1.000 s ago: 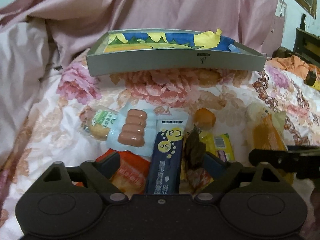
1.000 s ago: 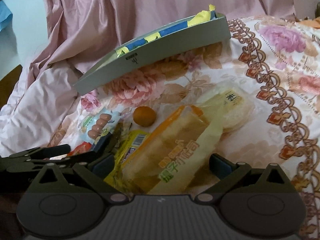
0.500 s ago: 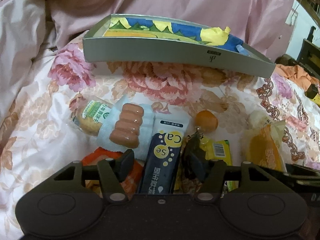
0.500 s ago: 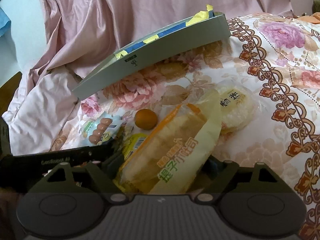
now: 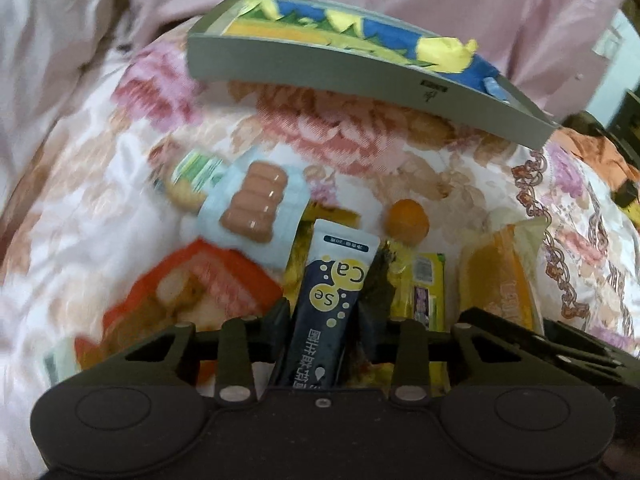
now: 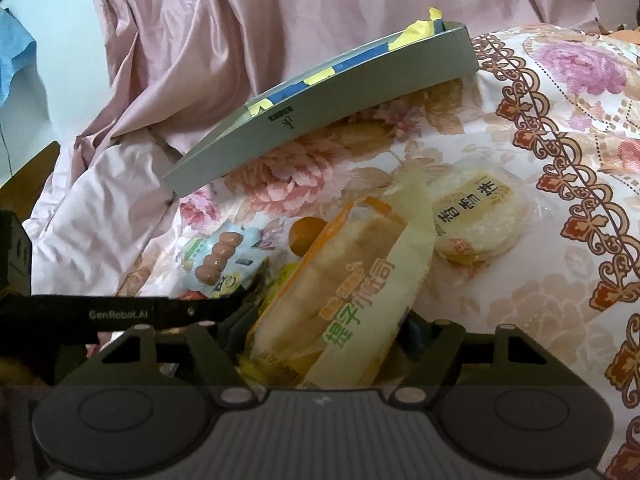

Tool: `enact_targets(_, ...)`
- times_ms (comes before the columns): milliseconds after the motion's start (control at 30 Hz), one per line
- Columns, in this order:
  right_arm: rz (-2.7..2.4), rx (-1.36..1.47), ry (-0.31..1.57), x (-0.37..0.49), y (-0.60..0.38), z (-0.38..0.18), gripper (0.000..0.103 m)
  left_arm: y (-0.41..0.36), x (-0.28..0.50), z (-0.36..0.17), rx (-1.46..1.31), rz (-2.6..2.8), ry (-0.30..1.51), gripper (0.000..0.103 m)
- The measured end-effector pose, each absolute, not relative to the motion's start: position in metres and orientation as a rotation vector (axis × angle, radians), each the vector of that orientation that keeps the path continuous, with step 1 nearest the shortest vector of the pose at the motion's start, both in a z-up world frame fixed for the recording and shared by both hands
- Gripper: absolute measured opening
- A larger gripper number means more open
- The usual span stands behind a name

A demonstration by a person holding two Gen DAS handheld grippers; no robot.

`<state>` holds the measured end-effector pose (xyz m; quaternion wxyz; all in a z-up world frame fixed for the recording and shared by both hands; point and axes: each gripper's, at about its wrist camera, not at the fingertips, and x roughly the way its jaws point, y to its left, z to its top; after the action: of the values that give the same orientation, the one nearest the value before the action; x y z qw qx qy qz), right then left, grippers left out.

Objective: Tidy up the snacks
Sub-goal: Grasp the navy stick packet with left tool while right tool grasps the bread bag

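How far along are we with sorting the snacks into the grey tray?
Nothing looks done: no snack shows in the grey tray. In hand: the left gripper has just closed on the dark blue stick sachet; the right gripper has been closing around the yellow-orange bread packet. Left: sausage pack, orange ball, round rice cracker.

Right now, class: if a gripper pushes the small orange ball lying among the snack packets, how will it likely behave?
The small orange ball looks round and smooth, so it would probably roll rather than slide. The flowered quilt beneath is soft and uneven, so it may stop soon in a fold. Being small, it is likely light.
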<state>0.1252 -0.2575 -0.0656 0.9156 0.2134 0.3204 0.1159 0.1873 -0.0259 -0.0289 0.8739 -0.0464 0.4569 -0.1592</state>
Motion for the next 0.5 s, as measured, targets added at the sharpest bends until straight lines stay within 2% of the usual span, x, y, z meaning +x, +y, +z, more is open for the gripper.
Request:
enact_targets(100, 0.265, 0.427, 0.661, 0.124, -0.256, -0.062, 0.071, -0.023, 0.182, -0.03, -0.115, -0.322, 0.98, 0.042)
enact_targets(167, 0.288, 0.417, 0.671, 0.125, -0.254, -0.061, 0.07, -0.019, 0.181, -0.033, -0.12, -0.315, 1.004, 0.051)
enact_targets(267, 0.302, 0.409, 0.68, 0.127, -0.251, -0.061, 0.076, -0.013, 0.176, -0.033, -0.108, -0.331, 1.018, 0.059)
enact_targets(400, 0.326, 0.439, 0.688, 0.131, -0.251, -0.065, 0.085, -0.012, 0.169, -0.035, -0.05, -0.361, 1.012, 0.06)
enact_targets(500, 0.324, 0.45, 0.708, 0.134, -0.251, -0.069, 0.086, -0.014, 0.169, -0.036, -0.036, -0.359, 1.008, 0.059)
